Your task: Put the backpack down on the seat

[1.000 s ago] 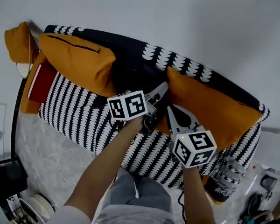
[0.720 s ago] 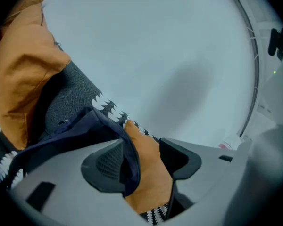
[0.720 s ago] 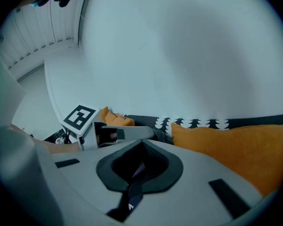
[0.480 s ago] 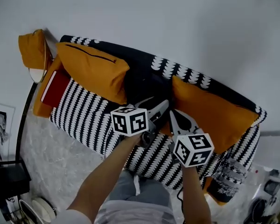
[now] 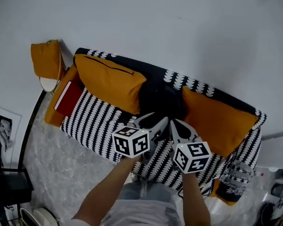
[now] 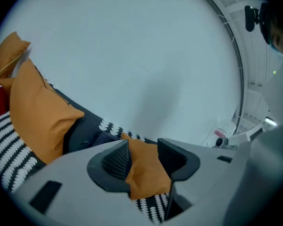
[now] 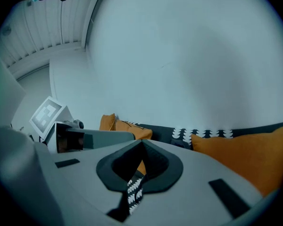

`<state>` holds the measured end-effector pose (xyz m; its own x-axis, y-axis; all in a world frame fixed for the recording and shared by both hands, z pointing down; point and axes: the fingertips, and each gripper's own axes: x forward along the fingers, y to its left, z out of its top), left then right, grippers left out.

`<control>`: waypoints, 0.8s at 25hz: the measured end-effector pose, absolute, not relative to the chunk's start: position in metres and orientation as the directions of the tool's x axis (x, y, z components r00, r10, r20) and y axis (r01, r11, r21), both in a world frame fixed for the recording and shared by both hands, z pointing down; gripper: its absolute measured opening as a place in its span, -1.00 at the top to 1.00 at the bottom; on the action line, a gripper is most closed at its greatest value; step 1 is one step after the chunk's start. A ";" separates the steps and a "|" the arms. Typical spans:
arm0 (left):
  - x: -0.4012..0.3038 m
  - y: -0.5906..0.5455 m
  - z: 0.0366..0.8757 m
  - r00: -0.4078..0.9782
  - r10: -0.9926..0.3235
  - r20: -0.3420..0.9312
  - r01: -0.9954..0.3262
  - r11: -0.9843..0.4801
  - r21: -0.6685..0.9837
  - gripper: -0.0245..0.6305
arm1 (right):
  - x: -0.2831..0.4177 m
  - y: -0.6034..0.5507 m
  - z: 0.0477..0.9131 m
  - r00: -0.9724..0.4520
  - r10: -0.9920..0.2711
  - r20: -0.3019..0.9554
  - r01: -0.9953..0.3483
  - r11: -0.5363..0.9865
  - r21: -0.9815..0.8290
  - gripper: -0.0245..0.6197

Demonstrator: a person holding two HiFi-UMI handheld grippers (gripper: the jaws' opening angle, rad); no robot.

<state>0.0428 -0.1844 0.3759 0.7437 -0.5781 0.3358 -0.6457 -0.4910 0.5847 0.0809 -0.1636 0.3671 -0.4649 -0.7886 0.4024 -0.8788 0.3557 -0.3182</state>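
Backpack point(image 5: 158, 97) on sofa point(image 5: 92, 121), beyond left tongs point(image 5: 158, 118), right tongs point(image 5: 175, 125).

From the head, looks steeply down from well above onto the black-and-white scallop-patterned fabric sofa point(image 5: 92, 121), mid-frame. From each gripper, sits lower and nearer, faces almost level at the plain white wall point(image 6: 132, 55). All three share the orange fabric cushions point(image 6: 37, 112), lower frame.

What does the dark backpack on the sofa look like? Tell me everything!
The backpack is dark, nearly black, and looks like soft cloth. It sits on the seat of the sofa, leaning on the backrest, between two orange cushions that touch its sides. Nothing holds it. Straps and zips are too dark to see.
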 end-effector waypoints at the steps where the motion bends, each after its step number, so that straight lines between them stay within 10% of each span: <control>1: 0.037 -0.179 0.370 0.745 -0.576 0.336 -0.647 -0.503 0.573 0.32 | 0.074 -0.159 0.362 -0.463 -0.792 0.399 -0.880 0.357 -0.314 0.92; 20: -0.039 -0.082 0.289 0.740 -0.593 0.316 -0.672 -0.656 0.344 0.82 | -0.001 -0.065 0.277 -0.370 -0.868 0.330 -0.927 0.325 -0.186 0.92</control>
<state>-0.0394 -0.0818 0.2888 0.7404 -0.5930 0.3164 -0.6722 -0.6556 0.3441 -0.0015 -0.0645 0.2767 -0.3705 -0.8684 0.3297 -0.9273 0.3250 -0.1860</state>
